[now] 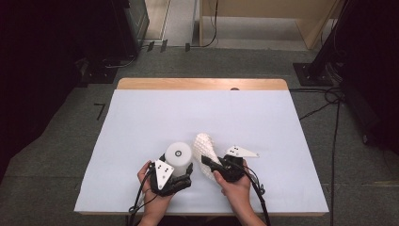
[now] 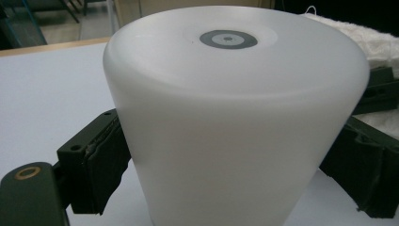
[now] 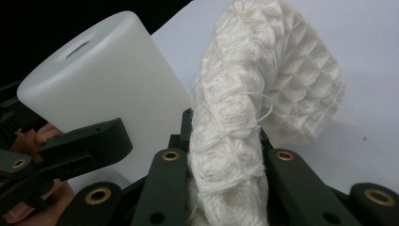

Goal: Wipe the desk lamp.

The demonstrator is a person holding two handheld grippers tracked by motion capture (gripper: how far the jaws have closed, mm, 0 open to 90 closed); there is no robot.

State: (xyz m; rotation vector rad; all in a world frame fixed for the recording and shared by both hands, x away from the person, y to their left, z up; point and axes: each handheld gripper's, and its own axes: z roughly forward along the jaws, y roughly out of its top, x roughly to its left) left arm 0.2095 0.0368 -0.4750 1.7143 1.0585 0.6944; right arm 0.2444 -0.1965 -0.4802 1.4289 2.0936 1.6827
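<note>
Two hands work at the near edge of a white-covered table, each carrying a black tool. On the left, the left tool has its jaws set wide around the lower wall of an upturned white plastic cup, which stands base-up on the table just beside the other hand; the left gripper view shows both pads against the cup's sides, so it appears gripped and steadied. On the right, the right tool has its jaws drawn narrow, pinching a white waffle-weave cloth that rises from them and curls over at its free end (frayed threads show along one edge). In the right gripper view the cloth hangs close to the cup's wall, though whether the two touch cannot be told. Judged from this, both things are picked up and brought together near the middle of the near side; any wiping of the cup seems at most just begun, with most of its surface left to cover.
</note>
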